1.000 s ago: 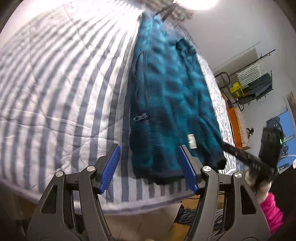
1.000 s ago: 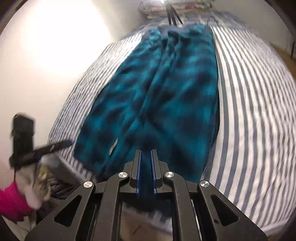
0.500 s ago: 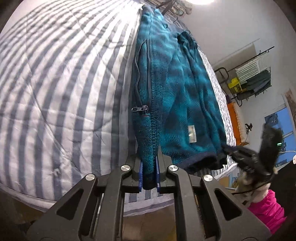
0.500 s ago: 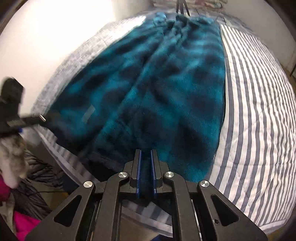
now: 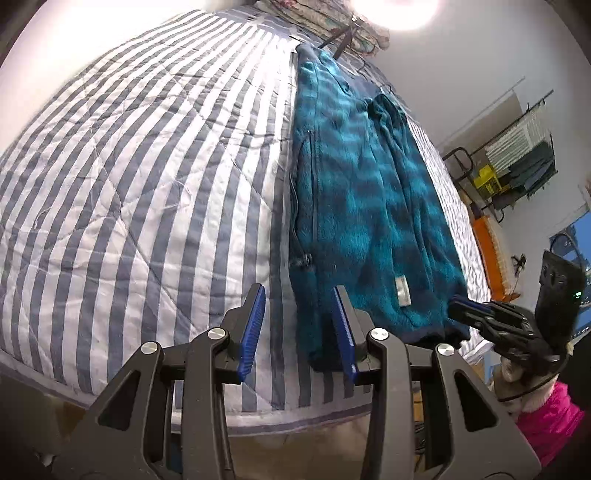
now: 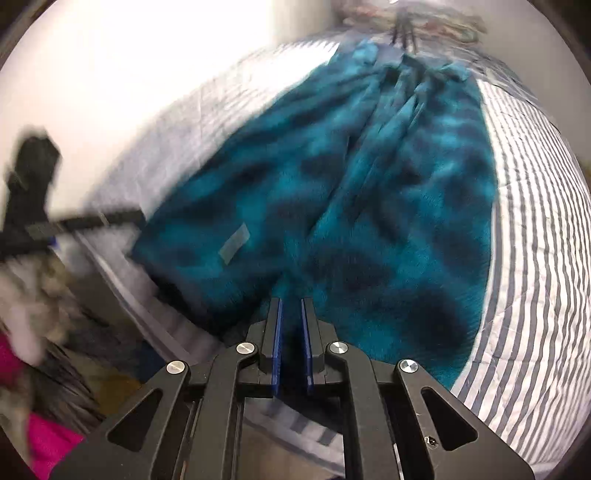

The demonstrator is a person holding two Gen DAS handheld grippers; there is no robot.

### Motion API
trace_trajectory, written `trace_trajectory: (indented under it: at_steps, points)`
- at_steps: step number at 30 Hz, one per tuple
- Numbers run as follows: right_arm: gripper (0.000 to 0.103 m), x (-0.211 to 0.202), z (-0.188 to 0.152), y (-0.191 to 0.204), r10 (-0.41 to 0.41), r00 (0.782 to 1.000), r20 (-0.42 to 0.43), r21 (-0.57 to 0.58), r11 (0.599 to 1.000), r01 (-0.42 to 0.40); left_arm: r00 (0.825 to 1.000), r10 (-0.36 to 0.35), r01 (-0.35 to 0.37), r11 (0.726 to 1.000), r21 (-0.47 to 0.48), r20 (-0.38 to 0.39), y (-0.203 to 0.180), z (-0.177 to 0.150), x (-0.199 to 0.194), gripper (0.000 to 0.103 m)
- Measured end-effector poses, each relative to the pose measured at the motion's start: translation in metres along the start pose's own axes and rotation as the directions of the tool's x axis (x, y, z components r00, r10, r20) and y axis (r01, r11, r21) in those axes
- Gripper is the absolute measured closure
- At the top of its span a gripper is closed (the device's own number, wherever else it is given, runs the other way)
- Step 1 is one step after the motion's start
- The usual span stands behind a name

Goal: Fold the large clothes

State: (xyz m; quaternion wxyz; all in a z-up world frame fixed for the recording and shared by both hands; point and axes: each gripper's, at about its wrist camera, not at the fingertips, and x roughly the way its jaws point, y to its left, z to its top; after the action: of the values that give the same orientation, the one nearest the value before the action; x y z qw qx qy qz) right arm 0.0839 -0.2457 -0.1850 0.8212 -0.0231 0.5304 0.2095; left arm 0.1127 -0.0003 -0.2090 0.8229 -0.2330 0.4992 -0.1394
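A teal fleece jacket lies lengthwise on a striped bed, folded narrow, its hem at the near edge. My left gripper is open and empty; its right pad sits by the jacket's near left hem corner. In the right wrist view the jacket fills the middle, blurred. My right gripper is nearly closed on the jacket's hem, with dark fabric between the pads. It also shows in the left wrist view at the jacket's right hem corner.
The blue-and-white striped quilt covers the bed, whose near edge runs just beyond my fingers. A clothes rack and an orange item stand to the right. Pillows lie at the far end.
My left gripper had shut on the jacket's left hem half a second ago; it has now opened and let go. The right gripper stays closed on the hem and the view has shifted.
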Motion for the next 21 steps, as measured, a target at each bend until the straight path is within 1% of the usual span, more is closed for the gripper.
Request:
trace_trajectory:
  at_steps: [1,2,3,4,6,9,11,13,14,15,16,17,18,19,20,21]
  points:
    - [0.074,-0.007,0.004,-0.001,0.045,0.999,0.024,0.049,0.998,-0.046,1.0,-0.006,0.006,1.0,-0.013,-0.005,0.002,0.003,0.002,0.066]
    - [0.065,-0.009,0.006,-0.001,0.081,0.996,0.035,0.075,0.994,-0.083,1.0,-0.008,0.008,1.0,-0.026,-0.004,0.004,0.006,0.004,0.066]
    - [0.05,-0.008,0.006,0.0,0.111,0.993,0.036,0.092,0.989,-0.114,1.0,-0.013,0.013,0.999,-0.034,-0.002,0.005,0.006,0.005,0.066]
    - [0.048,-0.004,0.007,0.004,0.125,0.992,0.023,0.097,0.987,-0.127,1.0,-0.017,0.017,0.999,-0.039,-0.004,0.006,0.006,0.006,0.066]
    - [0.048,0.008,0.01,0.013,0.115,0.993,-0.01,0.085,0.99,-0.113,1.0,-0.024,0.023,0.999,-0.043,-0.012,0.008,0.004,0.006,0.066]
    - [0.048,0.024,0.007,0.031,0.04,0.998,-0.043,0.03,0.999,-0.038,0.999,-0.028,0.027,0.998,-0.053,-0.019,0.01,0.002,0.008,0.066]
    - [0.048,0.026,0.006,0.045,-0.029,0.999,-0.032,-0.027,0.999,0.028,0.999,-0.043,0.04,0.997,-0.073,-0.034,0.014,0.001,0.013,0.066]
    - [0.048,0.026,0.006,0.055,-0.09,0.996,-0.004,-0.092,0.992,0.089,0.997,-0.06,0.054,0.994,-0.092,-0.057,0.017,-0.001,0.02,0.066]
    - [0.048,0.029,0.007,0.061,-0.122,0.992,-0.004,-0.137,0.983,0.121,0.995,-0.07,0.062,0.992,-0.109,-0.071,0.019,-0.002,0.026,0.066]
    - [0.05,0.037,0.009,0.064,-0.147,0.989,-0.023,-0.164,0.976,0.141,0.994,-0.077,0.068,0.991,-0.116,-0.075,0.02,-0.004,0.028,0.066]
    - [0.065,0.046,0.008,0.066,-0.163,0.985,-0.054,-0.171,0.973,0.152,0.994,-0.08,0.071,0.991,-0.115,-0.077,0.02,-0.005,0.03,0.066]
    - [0.078,0.05,0.008,0.065,-0.157,0.985,-0.071,-0.163,0.976,0.144,0.994,-0.082,0.073,0.991,-0.109,-0.074,0.018,-0.005,0.03,0.066]
    - [0.09,0.056,0.008,0.063,-0.126,0.986,-0.107,-0.136,0.984,0.111,0.994,-0.085,0.078,0.991,-0.106,-0.07,0.017,-0.005,0.029,0.066]
    - [0.095,0.056,0.009,0.059,-0.098,0.988,-0.118,-0.089,0.992,0.088,0.994,-0.093,0.086,0.991,-0.104,-0.065,0.016,-0.005,0.028,0.066]
    - [0.095,0.054,0.011,0.054,-0.062,0.991,-0.115,-0.041,0.997,0.057,0.993,-0.097,0.09,0.99,-0.104,-0.06,0.016,-0.005,0.025,0.066]
    - [0.096,0.048,0.014,0.044,0.038,0.994,-0.1,0.053,0.998,-0.033,0.994,-0.101,0.095,0.99,-0.106,-0.053,0.016,-0.004,0.022,0.066]
